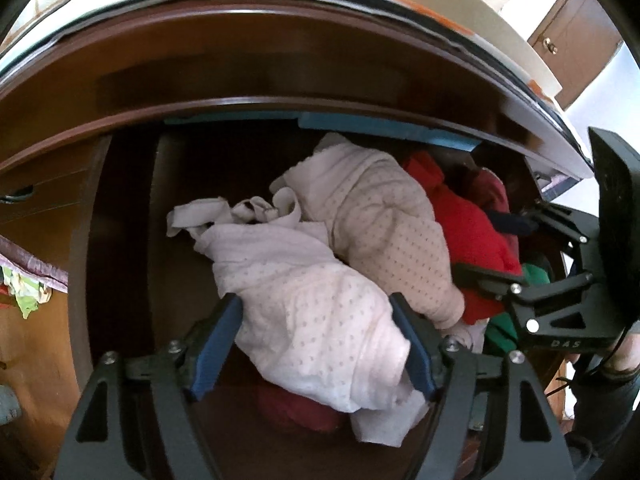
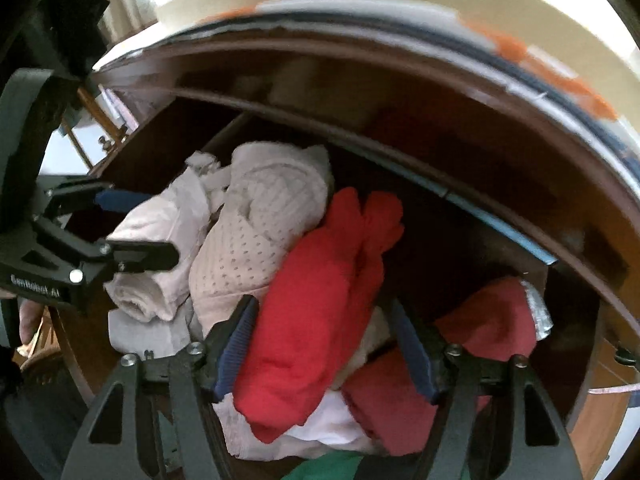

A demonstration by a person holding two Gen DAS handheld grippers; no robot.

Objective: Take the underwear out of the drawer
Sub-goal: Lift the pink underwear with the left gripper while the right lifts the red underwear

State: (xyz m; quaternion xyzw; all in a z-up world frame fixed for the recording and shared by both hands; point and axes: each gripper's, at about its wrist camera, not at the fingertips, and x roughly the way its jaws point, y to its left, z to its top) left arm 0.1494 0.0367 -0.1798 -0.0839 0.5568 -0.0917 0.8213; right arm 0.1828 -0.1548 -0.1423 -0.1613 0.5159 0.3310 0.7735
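The open wooden drawer [image 1: 120, 208] holds a heap of underwear. My left gripper [image 1: 316, 312] is open, its blue-padded fingers on either side of a pale pink dotted garment [image 1: 320, 320]. A beige dotted garment [image 1: 384, 224] lies behind it. My right gripper [image 2: 324, 316] is open around a bright red garment [image 2: 320, 304]; it also shows in the left wrist view [image 1: 496, 248]. The left gripper shows in the right wrist view [image 2: 136, 224] at the pink garment [image 2: 160, 232]. A dark red garment [image 2: 480, 340] lies to the right.
The cabinet's wooden front rail [image 1: 280, 104] overhangs the drawer close above the clothes. A green garment [image 2: 332, 468] lies at the drawer's near edge. A blue strip [image 1: 380, 128] runs under the rail. A wooden cupboard door [image 1: 572, 36] stands at far right.
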